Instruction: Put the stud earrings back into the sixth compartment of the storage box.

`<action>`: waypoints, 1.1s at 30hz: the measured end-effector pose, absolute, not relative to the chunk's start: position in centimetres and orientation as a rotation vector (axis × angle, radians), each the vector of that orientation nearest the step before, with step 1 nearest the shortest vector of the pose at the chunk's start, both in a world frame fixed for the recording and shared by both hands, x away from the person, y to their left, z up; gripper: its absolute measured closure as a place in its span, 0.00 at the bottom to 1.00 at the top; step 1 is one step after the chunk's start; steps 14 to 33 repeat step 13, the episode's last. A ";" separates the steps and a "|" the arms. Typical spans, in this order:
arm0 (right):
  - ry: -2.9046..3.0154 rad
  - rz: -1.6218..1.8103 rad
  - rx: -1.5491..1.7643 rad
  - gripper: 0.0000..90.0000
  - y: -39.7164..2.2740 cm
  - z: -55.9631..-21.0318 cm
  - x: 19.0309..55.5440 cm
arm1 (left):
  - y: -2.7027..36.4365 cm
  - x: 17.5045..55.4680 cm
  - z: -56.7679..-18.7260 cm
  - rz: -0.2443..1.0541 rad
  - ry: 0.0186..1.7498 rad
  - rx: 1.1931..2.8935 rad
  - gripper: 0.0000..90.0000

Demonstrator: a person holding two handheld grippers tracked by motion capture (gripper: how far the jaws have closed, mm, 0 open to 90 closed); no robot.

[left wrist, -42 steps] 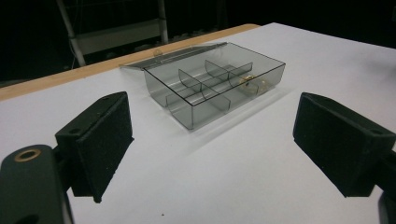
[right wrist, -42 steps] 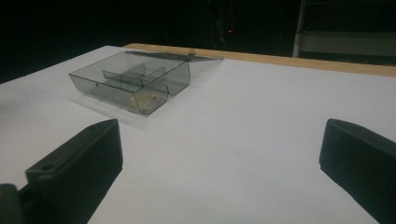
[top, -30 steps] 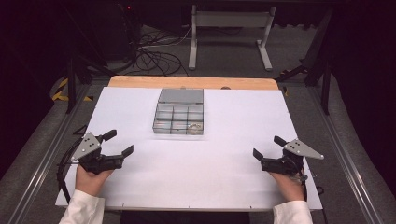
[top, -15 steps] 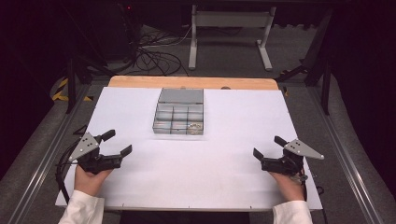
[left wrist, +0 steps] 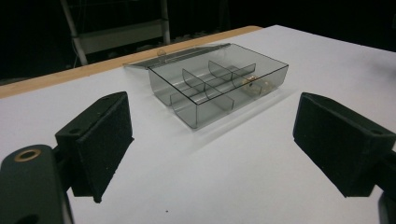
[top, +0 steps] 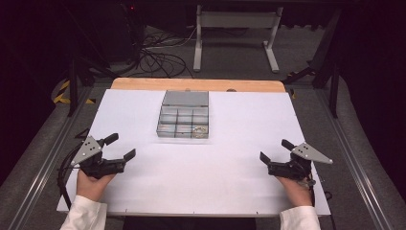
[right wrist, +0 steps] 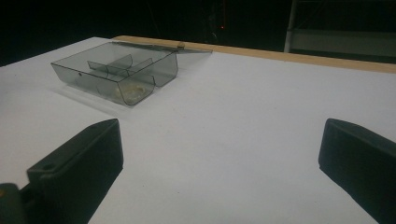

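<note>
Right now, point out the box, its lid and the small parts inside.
box (top: pixel 184 126), high view, on a middle divider.
lid (top: pixel 186 98), high view, centre of the open flap.
small parts (left wrist: pixel 252 82), left gripper view, on the pale pieces in one corner compartment.

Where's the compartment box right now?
The compartment box sits open at the table's far middle in the high view, ahead of and between both open grippers, touching neither.

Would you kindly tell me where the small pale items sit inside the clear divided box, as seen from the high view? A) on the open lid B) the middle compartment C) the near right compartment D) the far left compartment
C: in the high view the small pale items lie in the near right compartment of the clear divided box; the other compartments look empty.
</note>
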State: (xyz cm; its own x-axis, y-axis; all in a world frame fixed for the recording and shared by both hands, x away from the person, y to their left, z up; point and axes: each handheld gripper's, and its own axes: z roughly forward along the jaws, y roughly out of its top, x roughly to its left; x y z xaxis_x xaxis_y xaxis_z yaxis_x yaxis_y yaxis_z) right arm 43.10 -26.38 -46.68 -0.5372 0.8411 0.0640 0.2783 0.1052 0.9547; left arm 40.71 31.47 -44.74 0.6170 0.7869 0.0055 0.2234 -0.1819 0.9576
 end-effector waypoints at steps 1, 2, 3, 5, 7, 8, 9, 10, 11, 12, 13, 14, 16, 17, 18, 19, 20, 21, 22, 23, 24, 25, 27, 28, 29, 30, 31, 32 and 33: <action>1.879 1.445 1.089 0.00 -26.4 -46.7 43.1 | 31.5 40.7 -44.7 0.625 0.833 1.722 0.14; 1.879 1.444 1.089 0.00 -26.4 -46.7 43.1 | 31.5 40.7 -44.7 0.625 0.833 1.724 0.14; 1.880 1.444 1.089 0.00 -26.4 -46.7 43.1 | 31.5 40.7 -44.7 0.625 0.833 1.724 0.14; 1.880 1.443 1.089 0.00 -26.4 -46.7 43.1 | 31.5 40.7 -44.7 0.625 0.832 1.724 0.14; 1.880 1.444 1.088 0.00 -26.4 -46.7 43.1 | 31.5 40.7 -44.7 0.626 0.833 1.726 0.14; 1.881 1.443 1.088 0.00 -26.4 -46.7 43.1 | 31.5 40.7 -44.7 0.627 0.835 1.723 0.14; 1.882 1.443 1.089 0.00 -26.4 -46.7 43.1 | 31.5 40.7 -44.7 0.627 0.835 1.724 0.14; 1.884 1.443 1.090 0.00 -26.3 -46.7 43.1 | 31.5 40.7 -44.7 0.626 0.834 1.725 0.14; 1.886 1.443 1.097 0.00 -26.3 -46.7 43.2 | 31.5 40.7 -44.8 0.626 0.834 1.728 0.14; 1.894 1.436 1.106 0.00 -26.3 -46.8 43.2 | 31.5 40.8 -44.8 0.624 0.837 1.730 0.14; 1.905 1.421 1.130 0.00 -26.2 -46.9 43.4 | 31.5 40.8 -44.8 0.623 0.841 1.735 0.14; 1.905 1.421 1.130 0.00 -26.2 -46.9 43.4 | 31.5 40.8 -44.8 0.623 0.841 1.735 0.14; 1.905 1.421 1.130 0.00 -26.2 -46.9 43.4 | 31.5 40.8 -44.8 0.623 0.841 1.735 0.14; 1.905 1.421 1.130 0.00 -26.2 -46.9 43.4 | 31.5 40.8 -44.8 0.623 0.841 1.735 0.14; 1.905 1.421 1.130 0.00 -26.2 -46.9 43.4 | 31.5 40.8 -44.8 0.623 0.841 1.735 0.14; 1.905 1.421 1.130 0.00 -26.2 -46.9 43.4 | 31.5 40.8 -44.8 0.623 0.841 1.735 0.14; 1.905 1.421 1.130 0.00 -26.2 -46.9 43.4 | 31.5 40.8 -44.8 0.623 0.841 1.735 0.14; 1.905 1.421 1.130 0.00 -26.2 -46.9 43.4 | 31.5 40.8 -44.8 0.623 0.841 1.735 0.14; 1.905 1.421 1.130 0.00 -26.2 -46.9 43.4 | 31.5 40.8 -44.8 0.623 0.841 1.735 0.14; 1.905 1.421 1.130 0.00 -26.2 -46.9 43.4 | 31.5 40.8 -44.8 0.623 0.841 1.735 0.14; 1.905 1.421 1.130 0.00 -26.2 -46.9 43.4 | 31.5 40.8 -44.8 0.623 0.841 1.735 0.14; 1.905 1.421 1.130 0.00 -26.2 -46.9 43.4 | 31.5 40.8 -44.8 0.623 0.841 1.735 0.14; 1.905 1.421 1.130 0.00 -26.2 -46.9 43.4 | 31.5 40.8 -44.8 0.623 0.841 1.735 0.14; 1.905 1.421 1.130 0.00 -26.2 -46.9 43.4 | 31.5 40.8 -44.8 0.623 0.841 1.735 0.14; 1.905 1.421 1.130 0.00 -26.2 -46.9 43.4 | 31.5 40.8 -44.8 0.623 0.841 1.735 0.14; 1.905 1.421 1.130 0.00 -26.2 -46.9 43.4 | 31.5 40.8 -44.8 0.623 0.841 1.735 0.14; 1.905 1.421 1.130 0.00 -26.2 -46.9 43.4 | 31.5 40.8 -44.8 0.623 0.841 1.735 0.14; 1.905 1.421 1.130 0.00 -26.2 -46.9 43.4 | 31.5 40.8 -44.8 0.623 0.841 1.735 0.14; 1.905 1.421 1.130 0.00 -26.2 -46.9 43.4 | 31.5 40.8 -44.8 0.623 0.841 1.735 0.14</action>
